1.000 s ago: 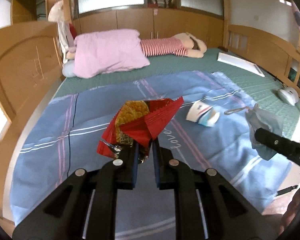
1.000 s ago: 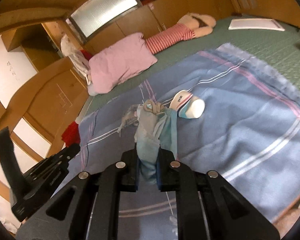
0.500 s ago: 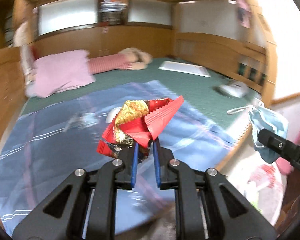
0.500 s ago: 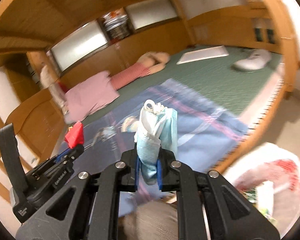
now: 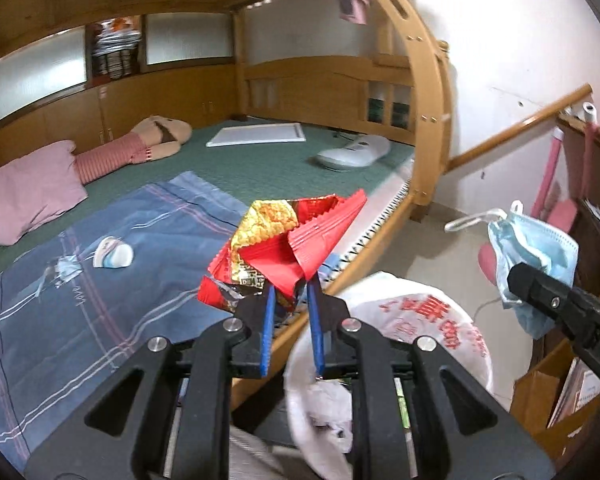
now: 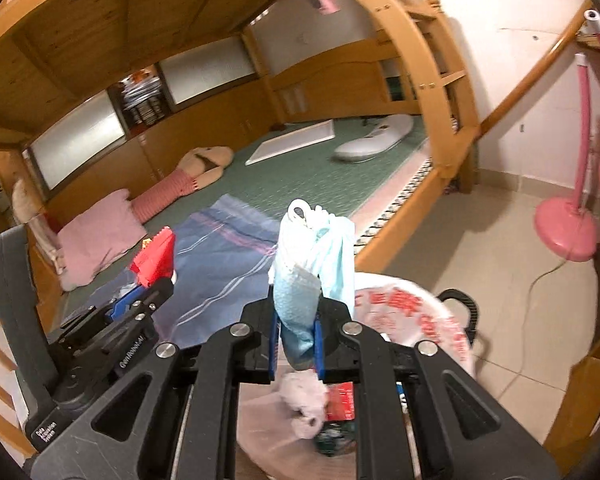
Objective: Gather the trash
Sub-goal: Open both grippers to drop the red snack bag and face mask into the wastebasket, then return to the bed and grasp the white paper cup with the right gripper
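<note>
Landmark: the white bag (image 6: pixel 412 312) with red print, open on the floor beside the bed (image 5: pixel 260 168). Directly above the bag's near edge, the left gripper (image 5: pixel 291 296) is clamped on a crumpled red wrapper (image 5: pixel 284 248). Above the bag's mouth, the right gripper (image 6: pixel 296 316) is clamped on a light-blue face mask (image 6: pixel 316 256). Crumpled paper (image 6: pixel 304 404) lies inside the bag. Beyond the bag, on the bed's blue blanket (image 5: pixel 100 288), rests a small white cup (image 5: pixel 114 254), with a pink pillow (image 5: pixel 32 188) farther back.

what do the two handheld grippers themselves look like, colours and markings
Both the left gripper and the right gripper are matte black, with angular linkage arms that have triangular cutouts, silver round pivot screws, and blue pads lining the fingers. White lettering marks the left one's side.
</note>
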### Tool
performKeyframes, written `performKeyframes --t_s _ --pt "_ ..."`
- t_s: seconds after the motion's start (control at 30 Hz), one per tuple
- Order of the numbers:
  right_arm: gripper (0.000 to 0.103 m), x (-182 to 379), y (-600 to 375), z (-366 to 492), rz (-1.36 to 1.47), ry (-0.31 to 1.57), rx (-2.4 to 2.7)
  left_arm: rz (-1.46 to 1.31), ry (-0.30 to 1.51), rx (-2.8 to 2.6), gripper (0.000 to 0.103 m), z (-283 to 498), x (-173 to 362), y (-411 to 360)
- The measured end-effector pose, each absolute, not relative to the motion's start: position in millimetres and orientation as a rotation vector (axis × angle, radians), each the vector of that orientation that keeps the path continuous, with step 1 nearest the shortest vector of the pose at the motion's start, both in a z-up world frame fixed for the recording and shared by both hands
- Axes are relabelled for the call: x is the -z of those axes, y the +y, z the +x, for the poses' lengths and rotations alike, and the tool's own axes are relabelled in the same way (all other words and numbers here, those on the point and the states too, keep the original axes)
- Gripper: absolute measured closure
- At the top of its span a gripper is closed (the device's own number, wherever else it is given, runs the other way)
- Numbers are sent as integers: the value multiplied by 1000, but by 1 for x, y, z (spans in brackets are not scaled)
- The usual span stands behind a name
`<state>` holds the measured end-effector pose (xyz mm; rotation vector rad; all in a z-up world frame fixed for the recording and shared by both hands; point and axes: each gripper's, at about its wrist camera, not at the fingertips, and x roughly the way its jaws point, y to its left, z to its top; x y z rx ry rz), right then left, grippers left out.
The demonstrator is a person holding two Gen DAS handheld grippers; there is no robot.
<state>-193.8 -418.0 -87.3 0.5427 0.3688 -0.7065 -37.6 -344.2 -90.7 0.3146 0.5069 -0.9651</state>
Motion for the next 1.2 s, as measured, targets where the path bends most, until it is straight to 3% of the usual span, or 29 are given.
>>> performKeyframes --t_s 0.2,0.23,0.27,0.33,0.57,0.7,0.77,0.9,1.2 --pt "88 89 -424 -216 555 348 737 377 550 1032 81 -64 110 -374" --pt "88 90 -426 -220 556 346 742 384 554 1039 74 -66 113 -376" --pt "88 90 -426 -224 557 346 745 395 553 1038 46 -70 116 -379" --pt "88 91 -428 -229 561 342 752 386 527 1028 18 -76 114 -378" --pt "88 100 -429 -224 581 368 737 370 519 1008 17 -71 110 -374" --pt "82 112 -435 -211 607 422 712 330 548 966 17 -54 109 -365" --pt "74 119 -437 -202 616 460 697 311 550 953 17 -45 107 -358" --pt "40 124 -434 -194 614 481 697 274 547 924 17 -30 100 -346" --pt "30 117 -427 -157 549 511 642 204 566 866 17 10 97 -301"
